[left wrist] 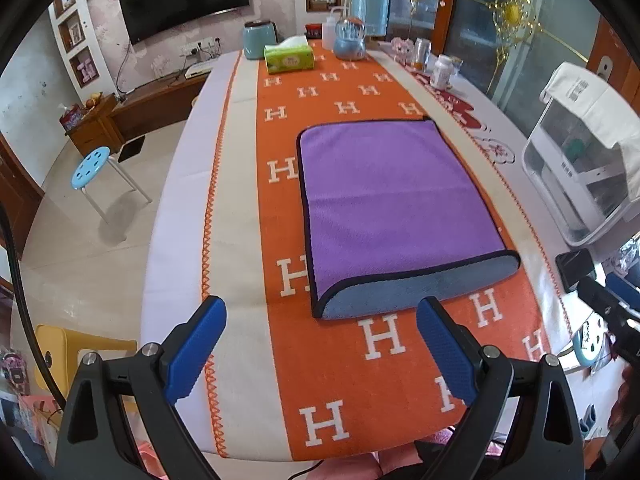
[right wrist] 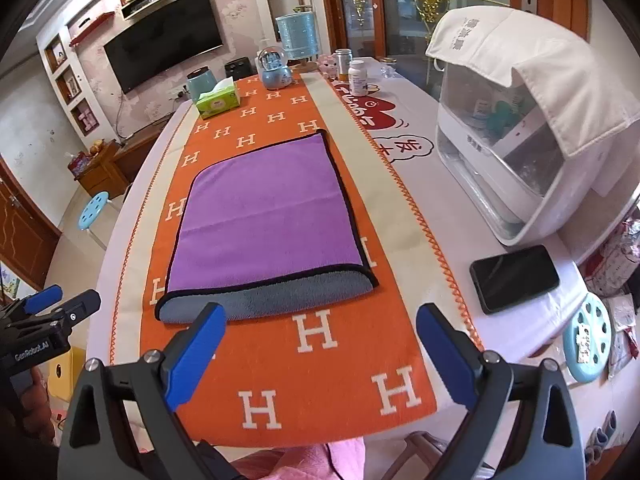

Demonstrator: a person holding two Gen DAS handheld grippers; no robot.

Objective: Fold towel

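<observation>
A purple towel (left wrist: 392, 200) with black trim and a grey underside lies folded over on the orange H-patterned runner (left wrist: 348, 360); its fold faces me and the grey layer shows along the near edge. It also shows in the right wrist view (right wrist: 268, 216). My left gripper (left wrist: 320, 320) is open and empty, hovering above the runner just short of the towel's near edge. My right gripper (right wrist: 320, 324) is open and empty, near the towel's near edge. The left gripper's blue pad shows at the left edge of the right wrist view (right wrist: 40, 300).
A black phone (right wrist: 514, 278) lies on the table at the right. A white covered appliance (right wrist: 520, 120) stands beyond it. A green tissue box (left wrist: 289, 58), jars and bottles crowd the table's far end. A blue stool (left wrist: 90, 168) stands on the floor at the left.
</observation>
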